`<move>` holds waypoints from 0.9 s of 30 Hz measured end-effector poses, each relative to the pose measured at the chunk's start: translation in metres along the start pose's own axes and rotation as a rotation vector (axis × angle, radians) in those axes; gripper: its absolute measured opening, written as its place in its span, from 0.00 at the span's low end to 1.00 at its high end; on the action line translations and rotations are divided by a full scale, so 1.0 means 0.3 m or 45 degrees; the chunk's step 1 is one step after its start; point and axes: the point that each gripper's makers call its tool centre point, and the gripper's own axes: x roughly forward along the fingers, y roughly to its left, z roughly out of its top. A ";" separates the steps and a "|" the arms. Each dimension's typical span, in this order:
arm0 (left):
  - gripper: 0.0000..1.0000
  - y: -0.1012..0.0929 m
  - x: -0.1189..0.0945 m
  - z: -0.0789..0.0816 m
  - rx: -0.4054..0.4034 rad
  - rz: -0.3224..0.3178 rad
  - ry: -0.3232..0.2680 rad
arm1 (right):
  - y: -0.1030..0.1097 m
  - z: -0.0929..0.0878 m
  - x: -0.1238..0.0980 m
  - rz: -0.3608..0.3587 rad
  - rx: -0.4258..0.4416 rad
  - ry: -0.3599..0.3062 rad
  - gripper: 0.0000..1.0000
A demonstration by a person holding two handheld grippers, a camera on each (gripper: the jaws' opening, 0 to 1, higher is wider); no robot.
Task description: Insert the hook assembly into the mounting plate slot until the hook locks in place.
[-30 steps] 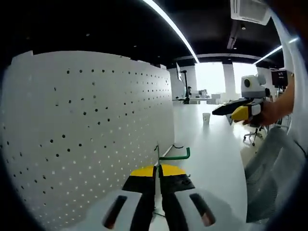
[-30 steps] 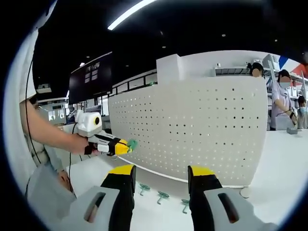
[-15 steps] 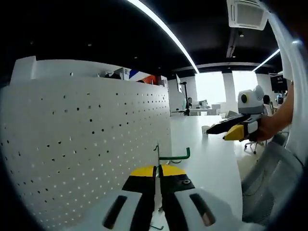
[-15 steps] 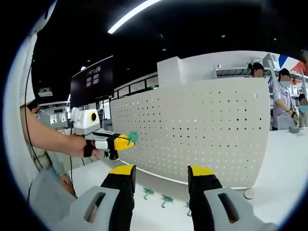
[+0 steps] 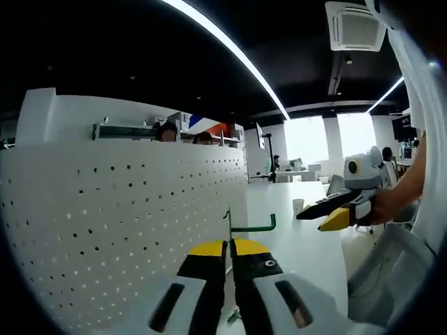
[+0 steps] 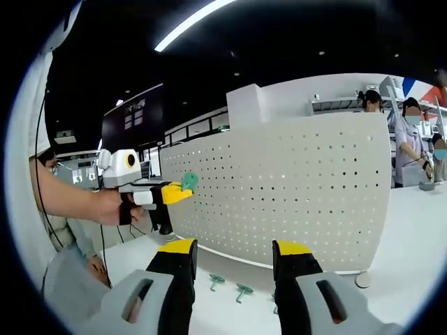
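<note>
The white perforated mounting plate (image 5: 119,230) stands upright on the table to my left; in the right gripper view the plate (image 6: 300,202) faces me. My left gripper (image 5: 229,244) is shut on a green wire hook (image 5: 251,227), held in the air close to the plate's end. From the right gripper view, the left gripper (image 6: 178,191) sits left of the plate with the green hook (image 6: 188,182) at its tip, near the plate's upper left part. My right gripper (image 6: 234,255) is open and holds nothing. The right gripper (image 5: 314,219) hovers over the table.
Spare green hooks (image 6: 216,280) lie on the white table (image 5: 300,258) at the plate's foot. A small white round piece (image 6: 362,279) rests by the plate's right end and a paper cup (image 5: 298,206) stands farther off. People (image 6: 408,150) stand behind the plate.
My left gripper has risen with the hook, from the plate's lower left towards its upper left part. The right gripper has stayed open and nearly still.
</note>
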 end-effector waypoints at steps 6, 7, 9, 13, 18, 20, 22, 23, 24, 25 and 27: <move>0.02 0.000 -0.002 -0.006 -0.008 0.004 0.001 | 0.006 0.009 0.003 0.005 0.017 -0.014 0.41; 0.02 0.000 -0.002 -0.007 -0.009 0.005 0.002 | 0.009 0.016 0.004 0.008 0.048 -0.031 0.41; 0.02 -0.001 -0.002 -0.005 -0.008 0.006 0.000 | 0.011 0.032 0.001 0.023 0.154 -0.084 0.41; 0.02 -0.001 -0.003 -0.007 -0.010 0.007 0.003 | -0.001 0.045 -0.005 0.033 0.355 -0.151 0.41; 0.02 0.001 -0.004 -0.004 -0.009 0.010 -0.001 | -0.004 0.042 -0.009 0.038 0.446 -0.171 0.40; 0.02 0.002 -0.004 0.001 -0.009 0.013 -0.004 | 0.002 0.040 -0.007 0.042 0.445 -0.169 0.40; 0.02 0.002 -0.002 0.002 -0.009 0.015 -0.006 | 0.010 0.044 -0.005 0.050 0.451 -0.172 0.39; 0.02 0.000 0.000 0.005 -0.006 0.014 -0.008 | 0.013 0.045 -0.003 0.053 0.451 -0.173 0.38; 0.02 -0.002 0.001 0.007 -0.005 0.013 -0.009 | 0.018 0.048 0.001 0.054 0.445 -0.174 0.38; 0.02 -0.003 0.002 0.008 -0.004 0.014 -0.009 | 0.022 0.051 0.003 0.056 0.442 -0.175 0.37; 0.02 -0.009 0.005 0.010 -0.004 0.011 -0.009 | 0.028 0.058 0.010 0.059 0.439 -0.179 0.36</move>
